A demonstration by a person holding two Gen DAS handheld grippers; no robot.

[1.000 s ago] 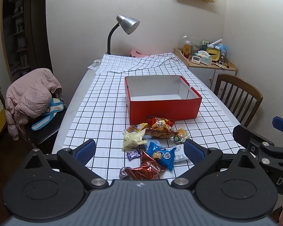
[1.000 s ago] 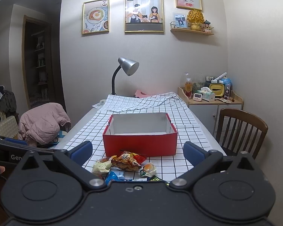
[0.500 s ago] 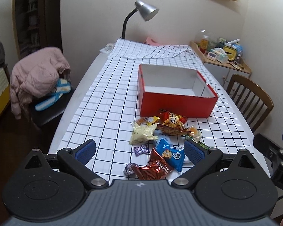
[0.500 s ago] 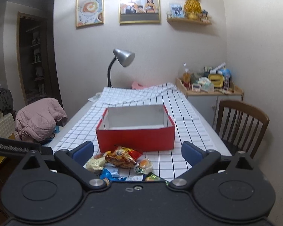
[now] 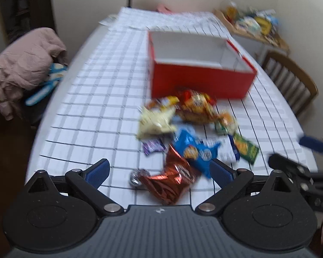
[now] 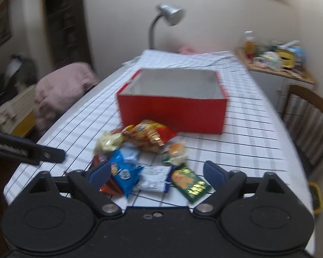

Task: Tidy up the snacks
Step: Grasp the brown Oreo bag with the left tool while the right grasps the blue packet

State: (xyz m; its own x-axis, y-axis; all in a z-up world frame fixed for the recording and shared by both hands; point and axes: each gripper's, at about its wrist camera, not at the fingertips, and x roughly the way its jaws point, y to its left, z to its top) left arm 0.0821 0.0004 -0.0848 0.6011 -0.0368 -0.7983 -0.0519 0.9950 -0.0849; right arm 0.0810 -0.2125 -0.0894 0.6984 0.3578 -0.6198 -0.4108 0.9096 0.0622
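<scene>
My left claw point(image 5: 159, 172) hangs wide open over the near edge of the table point(image 5: 92, 111), blue pads spread, nothing held. My right claw point(image 6: 157, 173) is just as wide and just as empty, its pads straddling the near end of the snack pile.

Closest under the left claw lies a crinkled red foil packet point(image 5: 172, 180) with a small silvery wrapped sweet point(image 5: 137, 175) touching its left side. Just beyond sit a glossy blue packet point(image 5: 193, 150) and a little purple wrapper point(image 5: 153, 146). To the right are a flat white-and-blue packet point(image 6: 155, 179) and a flat green one point(image 6: 189, 182) with gold lettering, lying near the table's right edge. Further on come a puffy pale-yellow bag point(image 5: 155, 122), a shiny orange-and-red bag point(image 5: 196, 107) and a small round pastry in clear wrap point(image 6: 176, 150).

Behind the pile, touching or nearly touching the orange bag (blur hides which), stands the red cardboard box point(image 5: 200, 81), rectangular, white inside, open on top, mid-table. The checked cloth, white with thin black lines, runs wrinkled toward the far edge, where a grey gooseneck lamp point(image 6: 168, 19) stands.

Compared with half a second ago, both cameras have tipped down and moved closer: the snacks look larger, the wall pictures have left the frame, and everything is smeared by motion.
</scene>
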